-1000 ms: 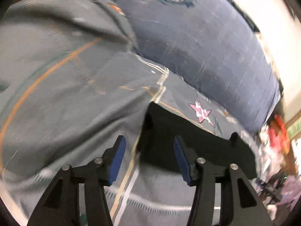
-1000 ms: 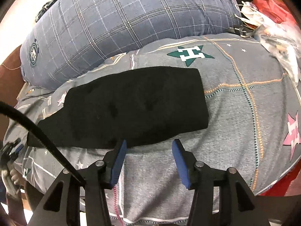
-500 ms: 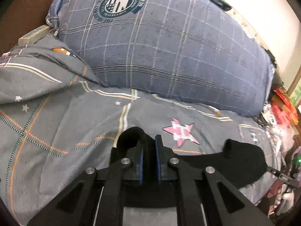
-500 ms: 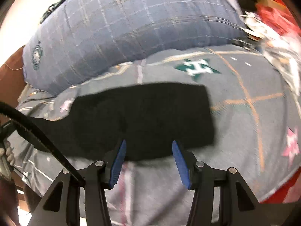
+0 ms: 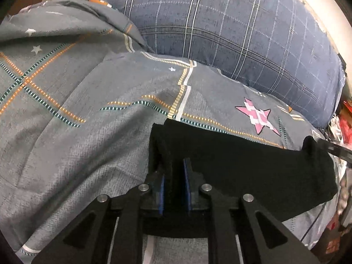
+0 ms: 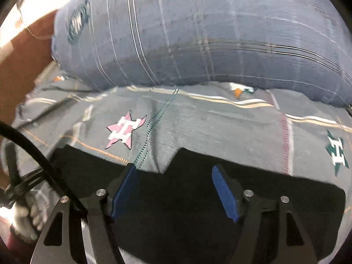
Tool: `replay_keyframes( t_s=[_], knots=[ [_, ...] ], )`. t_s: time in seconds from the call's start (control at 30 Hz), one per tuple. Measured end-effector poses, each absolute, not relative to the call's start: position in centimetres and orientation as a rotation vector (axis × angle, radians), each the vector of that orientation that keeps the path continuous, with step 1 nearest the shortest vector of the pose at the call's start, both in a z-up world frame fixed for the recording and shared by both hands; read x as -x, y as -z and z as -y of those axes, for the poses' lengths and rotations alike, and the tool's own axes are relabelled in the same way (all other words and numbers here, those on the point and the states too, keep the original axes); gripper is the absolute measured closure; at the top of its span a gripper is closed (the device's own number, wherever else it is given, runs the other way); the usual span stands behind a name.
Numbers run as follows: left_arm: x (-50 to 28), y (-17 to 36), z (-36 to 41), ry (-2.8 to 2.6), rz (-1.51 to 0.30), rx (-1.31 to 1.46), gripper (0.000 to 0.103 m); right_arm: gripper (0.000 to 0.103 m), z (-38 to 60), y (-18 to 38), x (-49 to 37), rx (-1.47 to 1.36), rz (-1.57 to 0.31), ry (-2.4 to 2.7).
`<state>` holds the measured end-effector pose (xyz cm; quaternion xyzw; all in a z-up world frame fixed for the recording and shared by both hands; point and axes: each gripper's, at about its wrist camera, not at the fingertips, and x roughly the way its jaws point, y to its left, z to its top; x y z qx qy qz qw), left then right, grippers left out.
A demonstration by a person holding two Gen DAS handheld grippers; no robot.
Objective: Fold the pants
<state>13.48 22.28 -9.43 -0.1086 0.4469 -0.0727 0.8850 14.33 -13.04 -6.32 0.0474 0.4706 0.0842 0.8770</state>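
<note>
The black pants (image 5: pixel 253 167) lie lengthwise on a grey patterned bedspread (image 5: pixel 92 132). My left gripper (image 5: pixel 175 176) is shut on the pants' left end, with a fold of black cloth pinched between its blue pads. In the right wrist view the pants (image 6: pixel 198 198) fill the lower part of the blurred frame. My right gripper (image 6: pixel 176 189) is open and low over the cloth, its blue pads (image 6: pixel 224 193) either side of the pants' far edge.
A large blue plaid pillow (image 5: pixel 231 33) lies along the back of the bed and shows in the right wrist view (image 6: pixel 198 33) too. A pink star print (image 5: pixel 257 116) sits just beyond the pants. Cluttered red and white items (image 5: pixel 343 121) lie at the right edge.
My left gripper closed on the pants' end and still holds it. My right gripper, still open, moved forward and down over the pants, and its view now points at the pillow.
</note>
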Motion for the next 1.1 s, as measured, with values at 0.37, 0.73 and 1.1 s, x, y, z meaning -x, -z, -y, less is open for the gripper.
replay_keyframes(
  t_s=[0.37, 0.73, 1.1],
  knots=[
    [-12.9, 10.1, -23.2, 0.199, -0.850, 0.295, 0.088, 0.099, 10.9, 8.9, -21.9, 0.146, -1.070, 0.069],
    [-16.6, 8.6, -22.7, 0.158, -0.919, 0.256, 0.079, 0.052, 19.3, 4.6, -11.6, -0.160, -0.910, 0.034],
    [-9.7, 4.4, -24.3, -0.101, -0.830, 0.315, 0.061, 0.036, 35.4, 7.7, -0.6, -0.397, -0.912, 0.347]
  ],
)
